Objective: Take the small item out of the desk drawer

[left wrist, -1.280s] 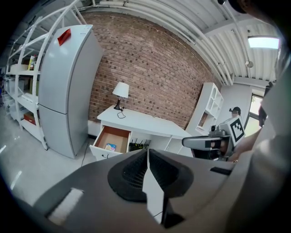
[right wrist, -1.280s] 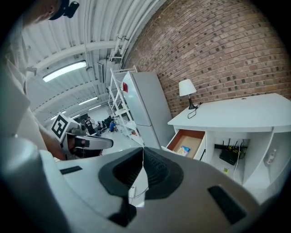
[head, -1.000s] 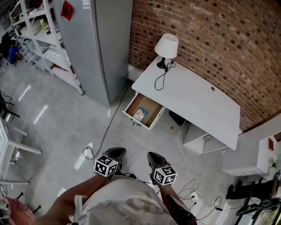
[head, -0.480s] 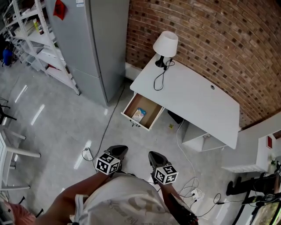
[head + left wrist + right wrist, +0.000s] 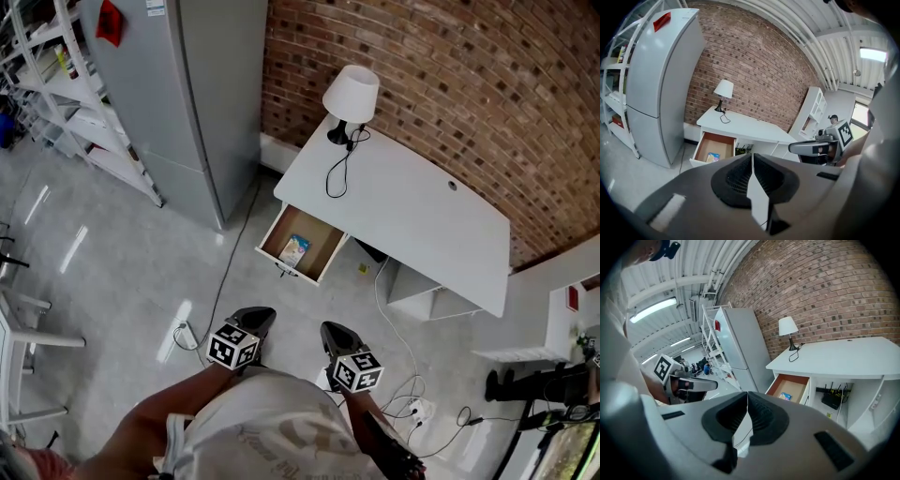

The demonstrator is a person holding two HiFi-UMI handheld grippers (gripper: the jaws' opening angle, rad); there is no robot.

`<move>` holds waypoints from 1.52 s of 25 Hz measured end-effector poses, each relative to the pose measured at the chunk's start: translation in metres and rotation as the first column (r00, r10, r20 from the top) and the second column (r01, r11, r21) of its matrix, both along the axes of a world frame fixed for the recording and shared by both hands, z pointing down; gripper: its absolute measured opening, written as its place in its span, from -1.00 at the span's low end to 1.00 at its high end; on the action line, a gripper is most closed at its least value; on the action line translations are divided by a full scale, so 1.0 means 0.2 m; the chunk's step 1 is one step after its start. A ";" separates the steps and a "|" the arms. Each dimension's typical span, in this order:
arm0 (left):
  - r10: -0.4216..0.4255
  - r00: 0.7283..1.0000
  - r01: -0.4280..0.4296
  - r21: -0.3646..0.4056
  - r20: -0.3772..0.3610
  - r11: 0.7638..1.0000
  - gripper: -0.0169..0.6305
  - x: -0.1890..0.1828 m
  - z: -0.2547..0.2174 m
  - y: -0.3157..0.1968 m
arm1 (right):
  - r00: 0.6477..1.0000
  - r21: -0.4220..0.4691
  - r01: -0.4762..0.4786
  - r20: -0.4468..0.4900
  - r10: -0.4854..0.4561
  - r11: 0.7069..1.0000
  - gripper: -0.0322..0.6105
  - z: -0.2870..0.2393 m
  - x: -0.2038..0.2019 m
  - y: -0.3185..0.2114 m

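Small item (image 5: 294,249): lying flat in the open drawer (image 5: 322,246), toward its left side. Looks like a little colourful packet, nothing on top of it as far as I can tell.

Drawer: already pulled out from the near-left end of the white desk (image 5: 412,220), so no opening step is left.

What changed: honestly not much. Over the last second the whole scene has slid a bit in the head view, and the fridge (image 5: 187,94) has drifted left. I read that as the person walking up to the desk, with both tools carried along.

Left gripper (image 5: 259,315): jaws pressed together, nothing between them, well short of the drawer.

Right gripper (image 5: 330,328): same deal, closed and empty, just beside the left one and aimed at the desk.

What it means: this is only the approach. No reach yet, and the item is untouched.

Next, my guess: close the gap, spread one set of jaws, come down into the drawer over the packet.

Watch out: it sits flat on the drawer bottom, so getting a pinch on it could be fiddly.
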State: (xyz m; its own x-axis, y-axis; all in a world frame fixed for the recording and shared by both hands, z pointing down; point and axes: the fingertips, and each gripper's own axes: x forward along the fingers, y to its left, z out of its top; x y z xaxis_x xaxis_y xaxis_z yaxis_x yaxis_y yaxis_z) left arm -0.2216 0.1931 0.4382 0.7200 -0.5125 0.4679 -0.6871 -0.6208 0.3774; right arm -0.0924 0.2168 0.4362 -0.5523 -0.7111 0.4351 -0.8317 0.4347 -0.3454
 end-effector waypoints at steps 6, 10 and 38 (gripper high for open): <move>0.032 0.999 -0.032 -0.001 -0.010 1.000 -0.90 -0.01 0.01 -0.16 | 0.999 0.003 -0.047 -0.014 0.047 0.999 -0.88 0.00 0.01 -0.13; 0.074 0.997 -0.074 0.002 -0.016 0.997 -0.89 0.01 0.00 -0.26 | 0.996 0.004 -0.091 -0.020 0.091 0.996 -0.88 -0.02 0.02 -0.20; 0.159 0.986 -0.159 -0.001 -0.047 0.987 -0.90 -0.18 0.02 -0.68 | 0.967 0.000 -0.251 -0.044 0.250 0.968 -0.88 -0.01 -0.12 -0.54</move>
